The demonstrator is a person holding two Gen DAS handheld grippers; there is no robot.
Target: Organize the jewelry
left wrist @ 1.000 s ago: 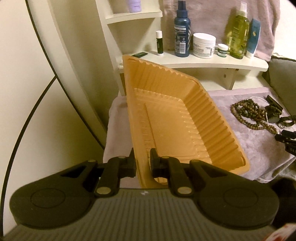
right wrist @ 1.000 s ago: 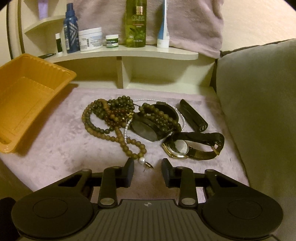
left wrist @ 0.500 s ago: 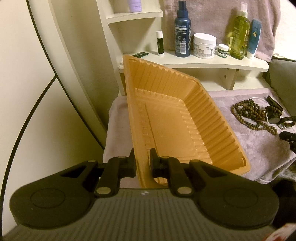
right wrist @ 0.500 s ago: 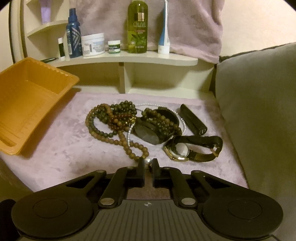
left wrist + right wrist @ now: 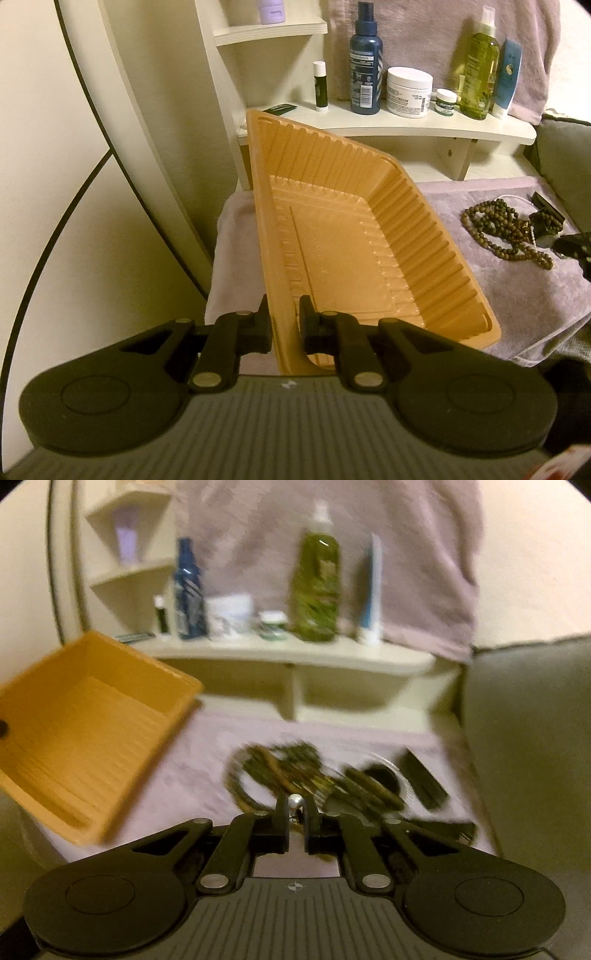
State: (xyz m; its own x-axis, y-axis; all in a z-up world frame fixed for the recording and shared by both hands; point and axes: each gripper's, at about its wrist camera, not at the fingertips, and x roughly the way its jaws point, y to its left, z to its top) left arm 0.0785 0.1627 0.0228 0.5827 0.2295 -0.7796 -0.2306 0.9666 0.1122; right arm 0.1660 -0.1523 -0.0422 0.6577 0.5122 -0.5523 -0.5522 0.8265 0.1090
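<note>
Shelf [image 5: 406, 123] w/ bottles [image 5: 365, 74] behind tray [image 5: 351, 236]

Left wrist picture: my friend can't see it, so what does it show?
The left claw is shut on the rim of an empty orange tray, tipping it up over a lilac towel. Brown bead necklaces lie to the right, with bottles on the shelf behind.

Ribbed orange tray [image 5: 369, 236], lilac towel [image 5: 524, 291]

Your tray [image 5: 343, 236] sits tilted at frame centre in the left wrist view; the beads [image 5: 506, 232] lie on the towel [image 5: 535, 295] at right, with the shelf [image 5: 406, 125] of bottles [image 5: 364, 70] behind.
</note>
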